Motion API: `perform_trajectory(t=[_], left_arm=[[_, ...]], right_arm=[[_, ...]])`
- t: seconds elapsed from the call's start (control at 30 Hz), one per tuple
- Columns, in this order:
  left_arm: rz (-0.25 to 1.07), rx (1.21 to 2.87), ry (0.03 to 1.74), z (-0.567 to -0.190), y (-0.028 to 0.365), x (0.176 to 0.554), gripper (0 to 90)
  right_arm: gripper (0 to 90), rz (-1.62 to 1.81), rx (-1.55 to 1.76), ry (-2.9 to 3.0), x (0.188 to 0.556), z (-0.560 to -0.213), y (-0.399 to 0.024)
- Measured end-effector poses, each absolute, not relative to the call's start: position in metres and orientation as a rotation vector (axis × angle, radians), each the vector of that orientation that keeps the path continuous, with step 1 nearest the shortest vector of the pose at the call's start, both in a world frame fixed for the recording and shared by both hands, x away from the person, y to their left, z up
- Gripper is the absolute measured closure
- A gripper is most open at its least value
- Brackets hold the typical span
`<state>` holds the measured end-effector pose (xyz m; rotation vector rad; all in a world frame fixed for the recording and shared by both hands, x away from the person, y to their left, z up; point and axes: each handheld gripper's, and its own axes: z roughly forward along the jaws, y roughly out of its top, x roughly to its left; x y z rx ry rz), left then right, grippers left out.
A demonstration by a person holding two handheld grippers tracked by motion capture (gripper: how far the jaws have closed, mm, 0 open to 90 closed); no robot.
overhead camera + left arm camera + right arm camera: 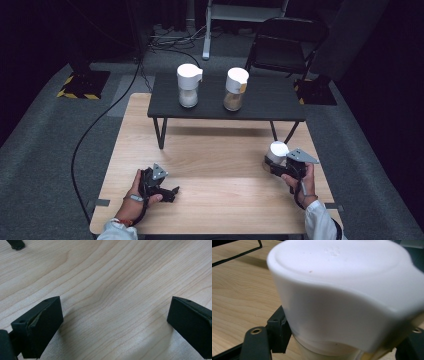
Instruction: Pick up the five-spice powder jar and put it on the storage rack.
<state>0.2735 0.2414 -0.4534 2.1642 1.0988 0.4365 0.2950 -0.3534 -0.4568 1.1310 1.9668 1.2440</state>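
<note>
Right gripper (pixel 274 166) fingers clamp a white-lidded jar (pixel 276 152) on the counter (pixel 220 165). Left of that jar, left gripper (pixel 172 192) fingers stand wide open, empty.

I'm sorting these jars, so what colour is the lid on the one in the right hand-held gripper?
White; the lid shows best in the right gripper view.

Hidden behind the right gripper (pixel 280 167) near the table's (pixel 215 165) right edge: most of the white-lidded jar (pixel 276 150), contents untellable. In the right gripper view, jar body cut off at the bottom edge, lid (pixel 342 290) blurred. Too small to tell: contents of the two jars (pixel 189 85) on the dark shelf (pixel 270 107).
</note>
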Motion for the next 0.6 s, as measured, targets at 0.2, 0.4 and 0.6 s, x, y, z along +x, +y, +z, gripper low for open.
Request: perform_trajectory(t=[0.2,0.4,0.6], left_arm=[[0.437,2.164,1.099,-0.453,0.241,0.273,0.1],[0.437,2.163,1.099,-0.453,0.241,0.273,0.1],[0.437,2.164,1.099,-0.453,0.241,0.273,0.1]], right_arm=[[29.5,1.25,1.119,1.966,0.289,-0.45,-0.356],[29.6,1.246,1.117,1.968,0.283,-0.441,-0.357],[29.6,1.249,1.106,1.967,0.273,-0.425,-0.357]])
